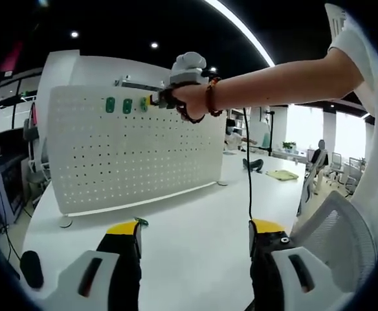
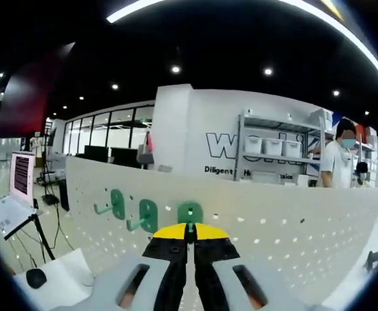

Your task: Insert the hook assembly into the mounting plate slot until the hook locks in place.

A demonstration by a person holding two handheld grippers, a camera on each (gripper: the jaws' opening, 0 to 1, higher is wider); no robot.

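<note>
Seemingly the insertion itself is in hand: the right hand-held gripper (image 2: 190,234), jaws pinched nearly together on a green plastic hook (image 2: 190,212), presses it against the white perforated mounting plate (image 2: 273,220), just beside two seated green hooks (image 2: 132,210). Next comes a firm push until it locks. The left hand-held gripper (image 1: 195,236) hangs wide and empty over the white desk (image 1: 195,207). The hook's tabs are hidden.

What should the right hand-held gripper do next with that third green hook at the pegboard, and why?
Probably press the right hand-held gripper gently straight in. It is shut on the third green hook, right up at the white pegboard in line with the two mounted green hooks. Whether it has locked cannot be told, so a small seating push seems safest before letting go.
</note>
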